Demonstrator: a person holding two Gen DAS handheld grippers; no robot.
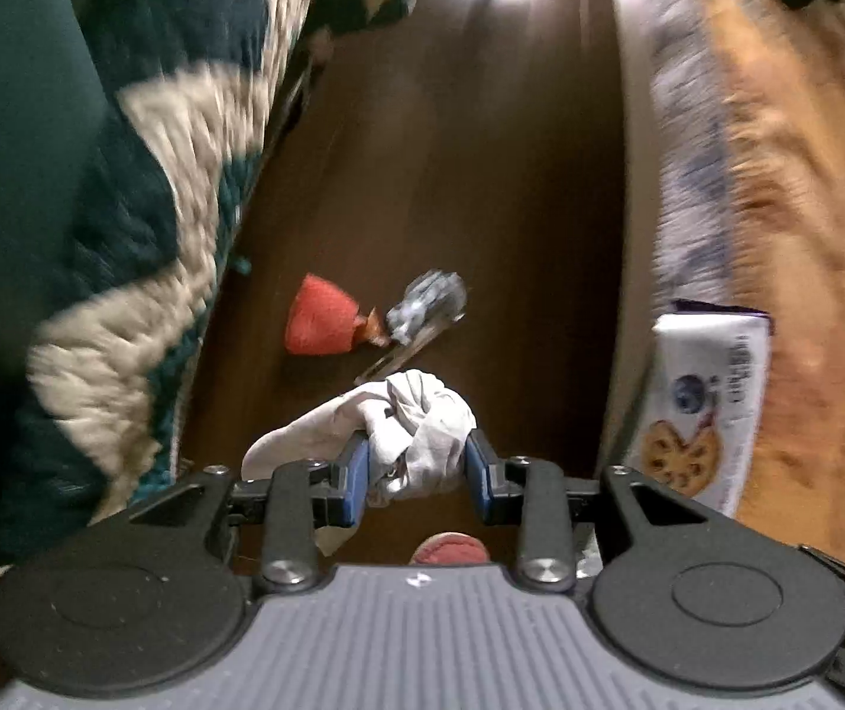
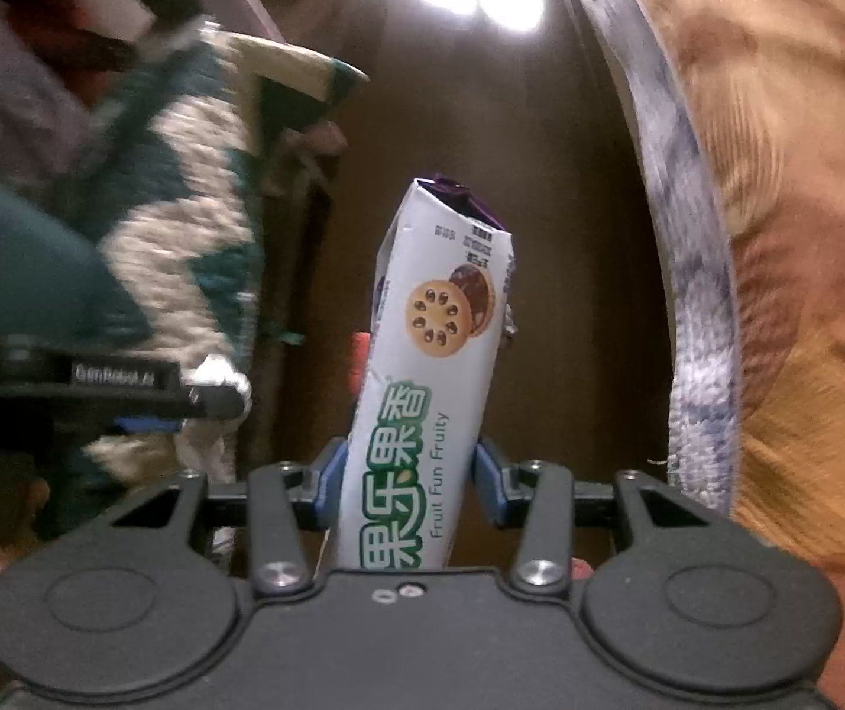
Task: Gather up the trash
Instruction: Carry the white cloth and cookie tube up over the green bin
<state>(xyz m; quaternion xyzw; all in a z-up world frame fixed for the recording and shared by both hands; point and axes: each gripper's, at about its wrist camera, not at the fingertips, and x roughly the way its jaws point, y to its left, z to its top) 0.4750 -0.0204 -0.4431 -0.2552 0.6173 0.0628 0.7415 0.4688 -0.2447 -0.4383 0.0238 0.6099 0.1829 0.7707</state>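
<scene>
Dark floor behind cookie box (image 2: 422,367) reading "Fruit Fun Fruity".

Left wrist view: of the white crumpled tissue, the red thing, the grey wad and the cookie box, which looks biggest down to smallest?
1. Cookie box, partly cut off
2. White crumpled tissue, nearest the camera, so unsure
3. Red thing
4. Grey wad

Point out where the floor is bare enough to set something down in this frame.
Bare dark floor runs as a strip between the green-and-cream quilt and the orange rug, beyond the litter. It is crowded nearer: the red wrapper and grey crumpled scrap lie close together just ahead of the left gripper.
</scene>
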